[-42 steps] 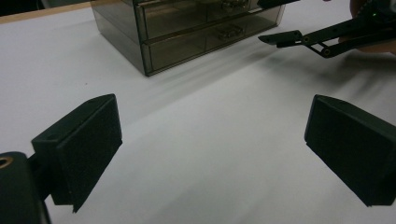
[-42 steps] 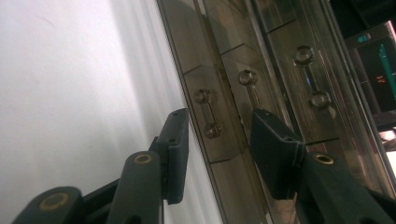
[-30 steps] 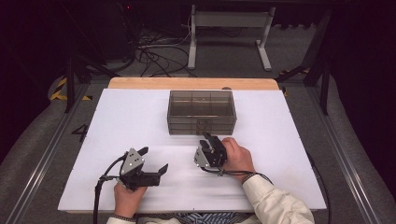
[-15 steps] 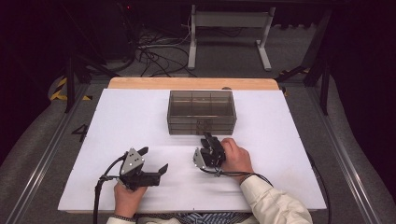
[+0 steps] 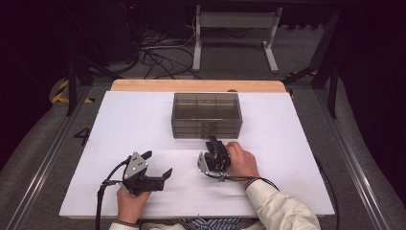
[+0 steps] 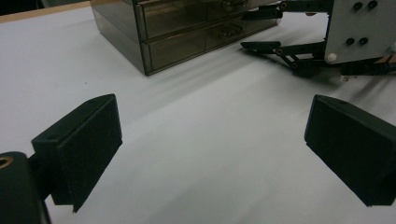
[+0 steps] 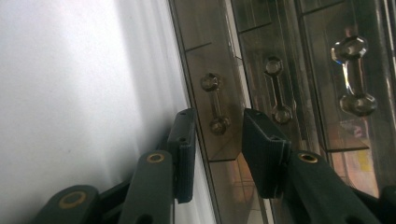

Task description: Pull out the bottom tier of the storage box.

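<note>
Right claw (image 7: 212, 140) partly apart, jaws just been closing, straddling the small clear dumbbell-shaped drawer handle (image 7: 214, 103) without pressing yet. Best centred on the handle bar, squeezed firmly, then drawn straight back. Handle on the lowest drawer front of the smoky translucent plastic drawer cabinet (image 5: 207, 115), mid white table (image 5: 119, 124). Left claw (image 5: 155, 165) wide apart, empty, resting well in front and left of the cabinet.

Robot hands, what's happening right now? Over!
Right tongs closing around bottom drawer handle, not pinching yet. Left tongs open, idle. Nothing in the way.
</note>
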Available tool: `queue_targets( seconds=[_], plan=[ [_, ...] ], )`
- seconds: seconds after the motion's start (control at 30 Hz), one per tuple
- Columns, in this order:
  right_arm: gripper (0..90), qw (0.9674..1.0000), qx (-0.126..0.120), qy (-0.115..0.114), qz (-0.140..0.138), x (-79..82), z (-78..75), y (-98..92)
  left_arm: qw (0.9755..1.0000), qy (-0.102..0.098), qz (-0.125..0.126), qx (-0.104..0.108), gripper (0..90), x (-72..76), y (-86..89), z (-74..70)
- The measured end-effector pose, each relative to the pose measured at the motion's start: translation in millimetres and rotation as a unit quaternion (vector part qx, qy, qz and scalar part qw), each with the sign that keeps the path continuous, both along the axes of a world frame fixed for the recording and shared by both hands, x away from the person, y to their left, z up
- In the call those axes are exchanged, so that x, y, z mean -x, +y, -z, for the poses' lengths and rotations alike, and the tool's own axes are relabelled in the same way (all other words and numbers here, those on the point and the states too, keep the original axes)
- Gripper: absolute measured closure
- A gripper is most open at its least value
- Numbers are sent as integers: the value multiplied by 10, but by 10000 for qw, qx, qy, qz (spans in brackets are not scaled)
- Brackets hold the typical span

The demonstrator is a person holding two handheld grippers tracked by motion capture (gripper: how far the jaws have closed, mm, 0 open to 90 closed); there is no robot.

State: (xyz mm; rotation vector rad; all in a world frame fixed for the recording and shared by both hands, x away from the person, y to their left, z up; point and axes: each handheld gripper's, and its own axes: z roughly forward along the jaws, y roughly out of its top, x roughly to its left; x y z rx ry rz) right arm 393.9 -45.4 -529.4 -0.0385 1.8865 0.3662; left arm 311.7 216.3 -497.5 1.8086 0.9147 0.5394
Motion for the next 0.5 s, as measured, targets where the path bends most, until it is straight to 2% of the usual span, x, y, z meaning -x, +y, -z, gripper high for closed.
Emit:
queue_targets(
  seconds=[0.4, 0.5],
  plan=[
    [724, 9995, 228, -175, 156, -71, 37, 26, 10000, -33, -8, -25, 49, -1, 1, -1],
    [735, 9994, 201, -195, 197, -71, 47, 35, 10000, -36, -8, -24, 49, -1, 0, -1]
  ],
)
